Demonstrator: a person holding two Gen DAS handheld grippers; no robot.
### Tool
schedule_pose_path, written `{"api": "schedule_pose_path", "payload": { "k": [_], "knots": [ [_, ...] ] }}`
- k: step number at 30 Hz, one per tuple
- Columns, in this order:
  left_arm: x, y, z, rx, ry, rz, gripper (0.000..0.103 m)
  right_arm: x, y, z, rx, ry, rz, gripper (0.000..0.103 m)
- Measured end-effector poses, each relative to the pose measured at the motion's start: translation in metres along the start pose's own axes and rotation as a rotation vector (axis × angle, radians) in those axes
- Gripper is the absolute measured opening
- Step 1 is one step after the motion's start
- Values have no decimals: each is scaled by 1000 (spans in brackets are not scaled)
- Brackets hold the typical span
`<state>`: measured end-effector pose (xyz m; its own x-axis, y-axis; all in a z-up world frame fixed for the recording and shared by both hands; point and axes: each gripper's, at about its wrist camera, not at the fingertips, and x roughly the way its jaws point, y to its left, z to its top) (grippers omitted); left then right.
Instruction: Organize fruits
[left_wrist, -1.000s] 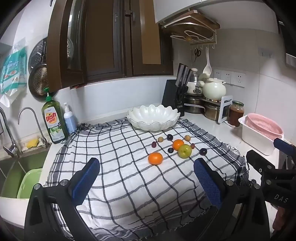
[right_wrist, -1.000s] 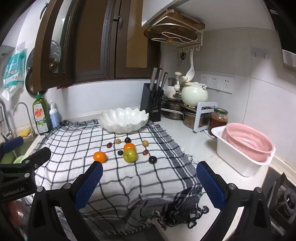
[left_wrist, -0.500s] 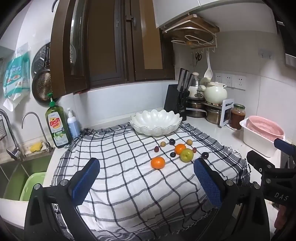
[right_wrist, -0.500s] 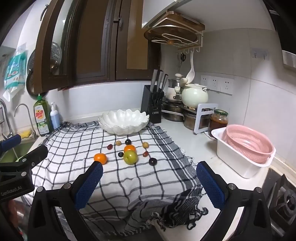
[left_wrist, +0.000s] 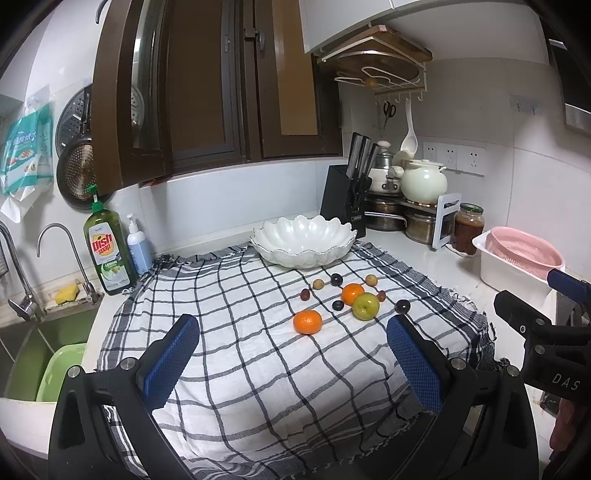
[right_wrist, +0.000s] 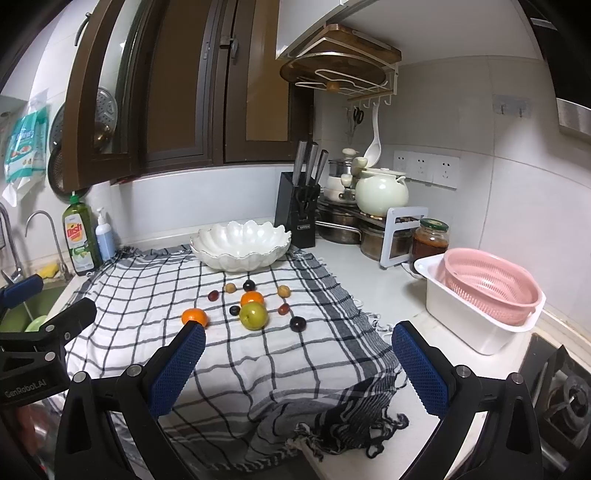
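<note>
Fruit lies loose on a checked cloth (left_wrist: 236, 354): a near orange (left_wrist: 307, 321) (right_wrist: 194, 317), a second orange (left_wrist: 352, 293) (right_wrist: 252, 298), a green apple (left_wrist: 365, 306) (right_wrist: 253, 315), and several small dark and tan fruits such as a dark plum (left_wrist: 402, 306) (right_wrist: 297, 324). An empty white scalloped bowl (left_wrist: 303, 246) (right_wrist: 241, 245) stands behind them. My left gripper (left_wrist: 293, 363) hovers open, short of the fruit, nothing between its blue pads (left_wrist: 168, 362). My right gripper (right_wrist: 299, 369) is open too, near the cloth's front right corner.
A sink with a green tub (left_wrist: 62, 369), a dish soap bottle (left_wrist: 105, 251) and a tap lie to the left. At the back right are a knife block (right_wrist: 299, 218), pots and a jar (right_wrist: 430, 240). A white tub with a pink colander (right_wrist: 487, 291) sits right.
Both views have tilted up and drawn back slightly, so the fruit and bowl sit a little lower in frame. Both grippers stay open; no fruit has moved.
</note>
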<state>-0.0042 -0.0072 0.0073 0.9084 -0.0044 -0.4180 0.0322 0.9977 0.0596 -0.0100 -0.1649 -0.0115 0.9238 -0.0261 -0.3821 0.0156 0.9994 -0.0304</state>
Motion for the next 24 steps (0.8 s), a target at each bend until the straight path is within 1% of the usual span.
{"api": "schedule_pose_path", "payload": {
  "k": [24],
  "knots": [
    [-5,-1,1,-3,-12,-12,103,-4,-3,5,0,-12,3,102]
  ]
}}
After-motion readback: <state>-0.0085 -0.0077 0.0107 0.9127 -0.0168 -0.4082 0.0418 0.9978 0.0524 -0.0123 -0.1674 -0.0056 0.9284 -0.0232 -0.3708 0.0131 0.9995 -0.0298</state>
